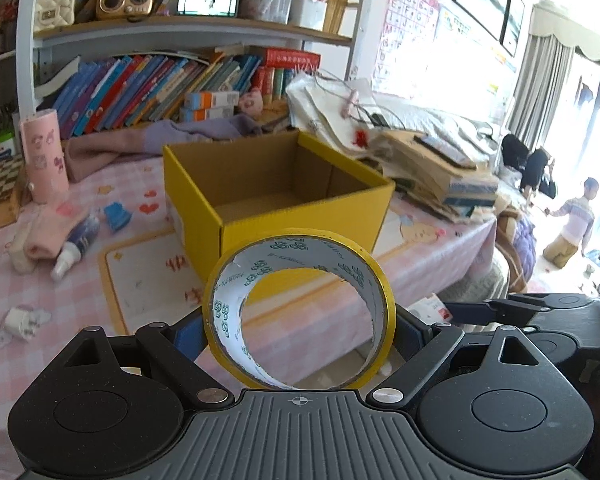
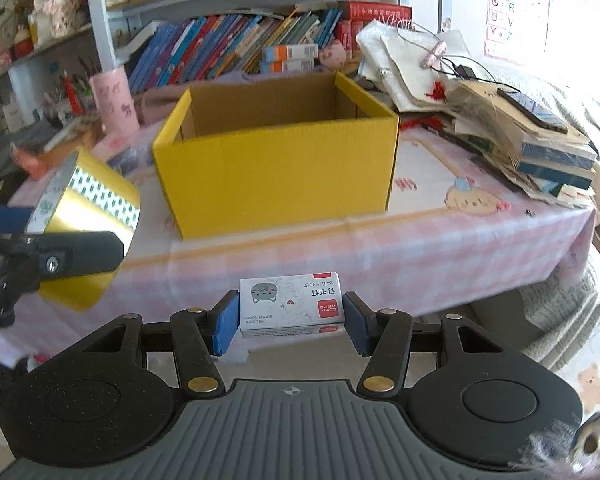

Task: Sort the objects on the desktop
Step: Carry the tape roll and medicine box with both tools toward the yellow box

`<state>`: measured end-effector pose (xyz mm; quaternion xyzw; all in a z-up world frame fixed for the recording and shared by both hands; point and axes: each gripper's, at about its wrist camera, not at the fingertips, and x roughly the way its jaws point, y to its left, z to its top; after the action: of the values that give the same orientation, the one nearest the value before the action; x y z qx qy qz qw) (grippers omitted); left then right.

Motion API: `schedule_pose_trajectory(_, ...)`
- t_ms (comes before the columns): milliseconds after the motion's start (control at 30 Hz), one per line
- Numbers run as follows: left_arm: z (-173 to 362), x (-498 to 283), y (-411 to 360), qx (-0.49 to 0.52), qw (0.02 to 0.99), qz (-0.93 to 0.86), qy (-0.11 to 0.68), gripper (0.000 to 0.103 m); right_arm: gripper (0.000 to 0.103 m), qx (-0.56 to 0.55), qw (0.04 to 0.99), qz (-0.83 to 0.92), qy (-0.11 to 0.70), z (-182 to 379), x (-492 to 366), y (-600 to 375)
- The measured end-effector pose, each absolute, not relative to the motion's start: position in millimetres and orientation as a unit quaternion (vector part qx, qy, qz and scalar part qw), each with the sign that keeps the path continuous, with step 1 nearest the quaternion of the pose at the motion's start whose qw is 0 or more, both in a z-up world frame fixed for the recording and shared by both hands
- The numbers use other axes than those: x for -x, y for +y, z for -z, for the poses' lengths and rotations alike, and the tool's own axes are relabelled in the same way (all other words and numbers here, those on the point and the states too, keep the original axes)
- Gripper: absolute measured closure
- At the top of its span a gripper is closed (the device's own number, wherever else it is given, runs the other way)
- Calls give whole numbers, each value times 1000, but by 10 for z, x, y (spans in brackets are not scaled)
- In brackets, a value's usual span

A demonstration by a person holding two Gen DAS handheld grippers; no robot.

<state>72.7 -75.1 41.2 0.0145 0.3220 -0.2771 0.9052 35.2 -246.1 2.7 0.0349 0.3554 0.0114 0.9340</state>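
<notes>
My left gripper (image 1: 300, 326) is shut on a roll of yellow tape (image 1: 236, 304), held up in front of the open yellow cardboard box (image 1: 296, 224). The tape roll (image 2: 96, 208) and the left gripper (image 2: 48, 256) also show at the left of the right wrist view. My right gripper (image 2: 290, 318) is shut on a small white staple box (image 2: 290, 304) with a cat picture, held in the air below the table's front edge. The yellow box (image 2: 276, 176) stands on the pink checked tablecloth (image 2: 440, 248) and looks empty inside.
Left of the box lie a pink cylinder (image 1: 44, 156), a tube (image 1: 76, 248), a blue toy (image 1: 116, 216) and a white plug (image 1: 20, 320). A pile of books and papers (image 2: 520, 132) sits on the right. Bookshelves (image 2: 240, 44) stand behind.
</notes>
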Motion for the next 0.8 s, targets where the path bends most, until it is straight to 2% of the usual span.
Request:
schedule_pose_trajectory(433, -779, -1293, -1065, 1, 925, 252, 284, 11, 51, -44, 946, -64, 316, -450, -1184, -2768)
schedule_pose_trajectory(800, -836, -1674, -1379, -10, 934, 214, 286, 11, 51, 25, 946, -128, 296, -570, -1734, -3060)
